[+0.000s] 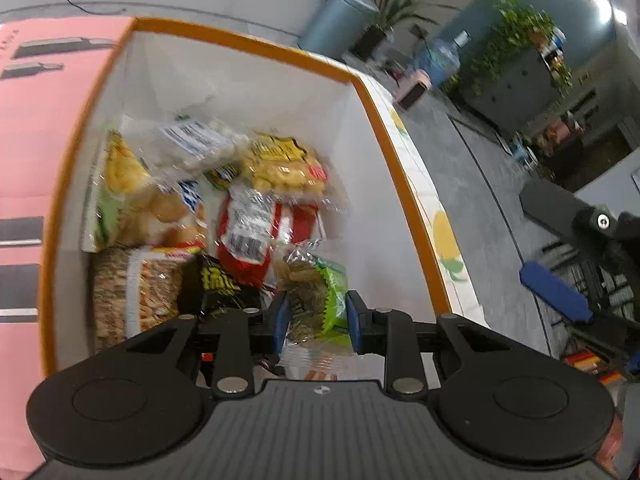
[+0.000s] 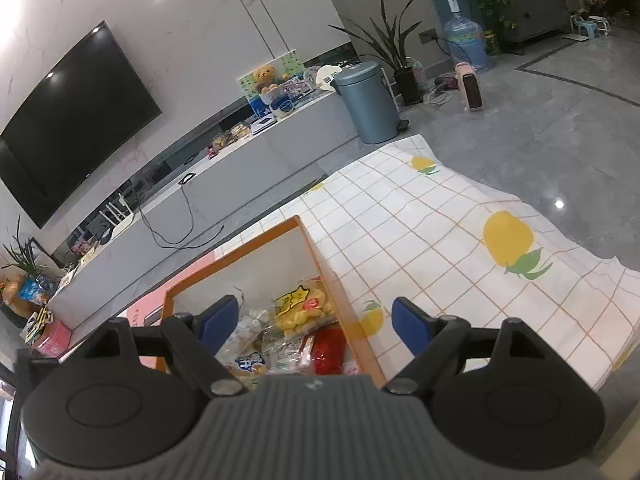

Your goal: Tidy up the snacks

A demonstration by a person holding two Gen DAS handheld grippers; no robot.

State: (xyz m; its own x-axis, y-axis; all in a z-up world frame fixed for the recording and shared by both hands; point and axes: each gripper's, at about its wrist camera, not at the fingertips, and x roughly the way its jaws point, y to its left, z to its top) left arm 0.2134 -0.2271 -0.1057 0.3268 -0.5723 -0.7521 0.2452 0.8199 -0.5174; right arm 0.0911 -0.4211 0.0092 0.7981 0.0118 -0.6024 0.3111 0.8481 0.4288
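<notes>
Here the left gripper (image 1: 315,320) sits at the lower centre of the left wrist view, its blue-padded fingers (image 1: 281,322) drawn narrow and pressing both sides of a green, crinkly plastic snack packet (image 1: 316,294). The packet hangs above the open white cardboard box with an orange rim (image 1: 248,46), which fills the middle of that frame.

Inside the box lies a loose heap of other snacks: a yellow bag of puffed pieces (image 1: 286,166) toward the upper centre, a red-and-white packet with a barcode label (image 1: 250,234) in the middle, a black pouch with yellow lettering (image 1: 220,284) just left of the gripper, and a clear bag of brown sticks (image 1: 150,292) at the lower left. All are blurred, so finer print cannot be read.

At the right edge of the left wrist view, the right gripper (image 1: 556,292) shows one blue pad. In its own view the right gripper (image 2: 316,322) sits at the bottom centre, fingers (image 2: 410,330) spread wide with nothing between them; the jaws are closing slightly. Beyond them is the same box (image 2: 236,254), and to the right a white checked cloth printed with yellow fruit (image 2: 460,216) spreads across the frame, with the grey tiled floor (image 2: 540,120) behind.
</notes>
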